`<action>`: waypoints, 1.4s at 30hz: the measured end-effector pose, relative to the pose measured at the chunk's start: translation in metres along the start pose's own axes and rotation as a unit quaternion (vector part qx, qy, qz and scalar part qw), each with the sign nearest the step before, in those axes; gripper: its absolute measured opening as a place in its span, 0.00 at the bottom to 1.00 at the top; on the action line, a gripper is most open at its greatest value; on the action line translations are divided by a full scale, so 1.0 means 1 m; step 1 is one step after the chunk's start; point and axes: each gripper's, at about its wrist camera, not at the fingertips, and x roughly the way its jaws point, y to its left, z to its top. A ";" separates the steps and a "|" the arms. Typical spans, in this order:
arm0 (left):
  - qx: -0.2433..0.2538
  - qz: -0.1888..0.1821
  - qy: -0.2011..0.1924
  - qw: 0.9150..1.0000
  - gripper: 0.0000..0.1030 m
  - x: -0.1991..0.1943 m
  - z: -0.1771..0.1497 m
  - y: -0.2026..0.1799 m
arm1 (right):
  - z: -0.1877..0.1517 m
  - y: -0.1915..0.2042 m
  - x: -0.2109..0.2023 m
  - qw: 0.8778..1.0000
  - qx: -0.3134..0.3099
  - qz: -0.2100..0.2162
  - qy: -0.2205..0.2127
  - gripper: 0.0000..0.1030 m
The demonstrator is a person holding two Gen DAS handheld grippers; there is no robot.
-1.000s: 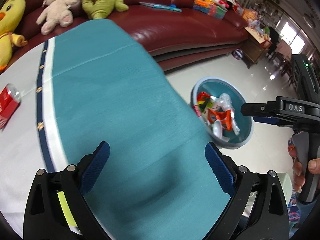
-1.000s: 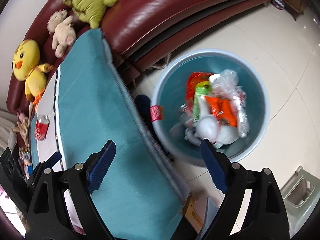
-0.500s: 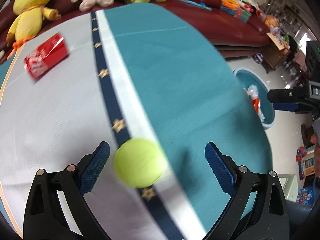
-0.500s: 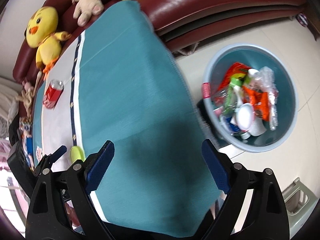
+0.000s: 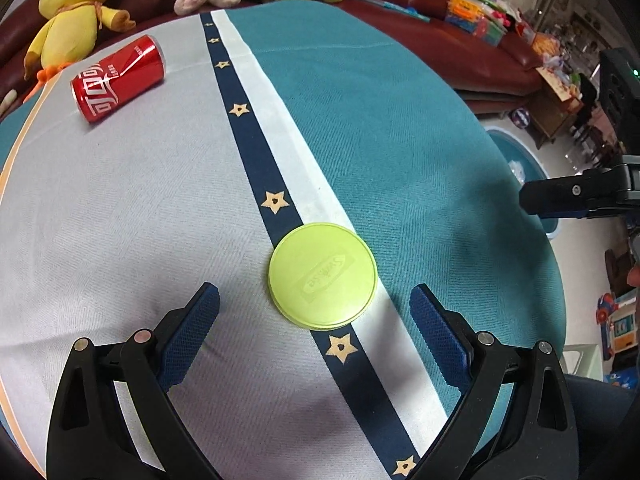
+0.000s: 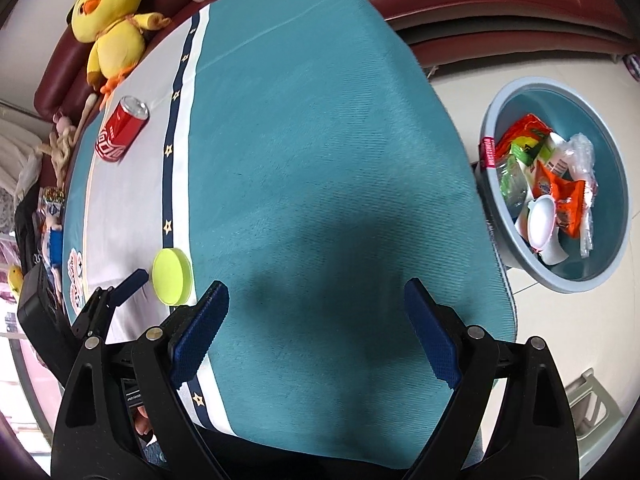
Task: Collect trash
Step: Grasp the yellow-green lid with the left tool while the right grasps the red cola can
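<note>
While the cloth-covered desk (image 5: 168, 208) stretches beneath and the trash-filled basin (image 6: 616, 184) waits on the floor beside it, both the left claw (image 5: 314, 336) and right claw (image 6: 316, 332) gape wide and empty, the flat green lid (image 5: 322, 275) just ahead of the left one liable to skid from under closing fingers.

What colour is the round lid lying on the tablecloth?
Lime green round lid, clearest in the left wrist view.
</note>
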 end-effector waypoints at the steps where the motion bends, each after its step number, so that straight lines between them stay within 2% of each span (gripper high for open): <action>1: 0.002 -0.001 -0.001 1.000 0.93 0.000 -0.001 0.000 | 0.000 0.003 0.001 1.000 -0.002 -0.001 0.000 0.83; 7: 0.032 0.017 -0.019 0.999 0.89 0.002 -0.004 -0.006 | 0.002 0.013 0.002 1.000 -0.009 -0.009 0.001 0.83; 9: 0.039 0.026 -0.028 0.999 0.81 0.002 -0.005 -0.008 | 0.003 0.015 0.004 1.000 -0.010 -0.012 0.002 0.83; 12: 0.048 0.037 -0.042 0.997 0.64 0.001 -0.005 -0.006 | 0.004 0.020 0.007 1.000 -0.013 -0.017 0.006 0.83; 13: 0.045 0.039 -0.049 0.997 0.53 -0.001 -0.005 -0.003 | 0.004 0.023 0.009 1.000 -0.014 -0.018 0.007 0.83; 16: 0.021 0.011 -0.052 0.998 0.53 -0.003 -0.002 0.010 | 0.005 0.034 0.013 0.999 -0.023 -0.024 0.010 0.83; 24: -0.063 0.007 -0.071 0.995 0.53 -0.019 0.013 0.076 | 0.022 0.074 0.025 0.998 -0.056 -0.026 0.021 0.83; 29: -0.113 0.006 -0.083 0.990 0.53 -0.037 0.021 0.123 | 0.048 0.124 0.036 0.993 -0.114 -0.036 0.019 0.83; 33: -0.141 0.019 -0.088 0.986 0.53 -0.049 0.023 0.159 | 0.072 0.174 0.046 0.976 -0.207 -0.063 0.021 0.83; 35: -0.149 0.025 -0.089 0.985 0.53 -0.055 0.022 0.172 | 0.086 0.204 0.048 0.957 -0.276 -0.084 0.009 0.83; 39: -0.164 0.042 -0.089 0.982 0.53 -0.064 0.022 0.200 | 0.106 0.263 0.054 0.909 -0.401 -0.110 -0.019 0.83; 42: -0.183 0.050 -0.087 0.978 0.53 -0.068 0.020 0.221 | 0.108 0.305 0.068 0.862 -0.493 -0.113 -0.023 0.83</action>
